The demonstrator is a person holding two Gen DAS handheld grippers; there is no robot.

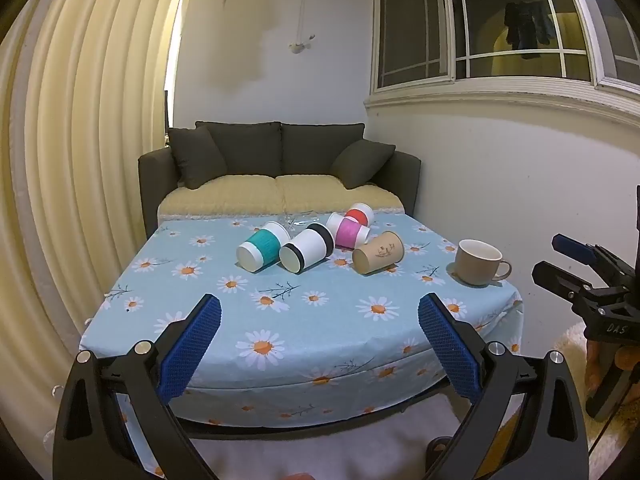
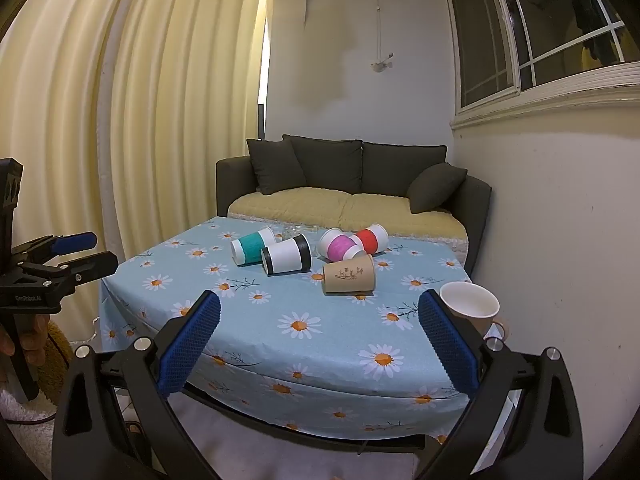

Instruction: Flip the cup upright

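A table (image 1: pixel 304 332) draped in a pale blue daisy-print cloth filled the middle of both views, with a dark sofa (image 1: pixel 280 168) behind it against the wall and a cream curtain (image 1: pixel 80 140) to the left.

The left gripper (image 1: pixel 319 312) was held low in front of the table's near edge, aimed level across the cloth; its blue-padded fingers (image 1: pixel 192 344) stood wide apart with nothing between them. The right gripper (image 2: pixel 319 308) sat in the same pose off the near right corner, jaws likewise spread and empty, its right pad just in front of the mug. Each gripper showed at the edge of the other's view, apart from the table and touching nothing on it.

Toward the far side of the table five paper cups lay on their sides in a loose cluster: a teal-sleeved cup (image 1: pixel 262 252), a white cup with black bands (image 1: pixel 306 252) just beside it, a pink-sleeved cup (image 1: pixel 347 232), a red-sleeved cup (image 1: pixel 359 215) behind that, and a brown kraft cup (image 1: pixel 378 258) nearest the right. A tan mug (image 1: pixel 478 266) stood upright near the right edge, well apart from the cluster. Something small and clear (image 1: pixel 296 220) lay behind the cups; what it was could not be told.
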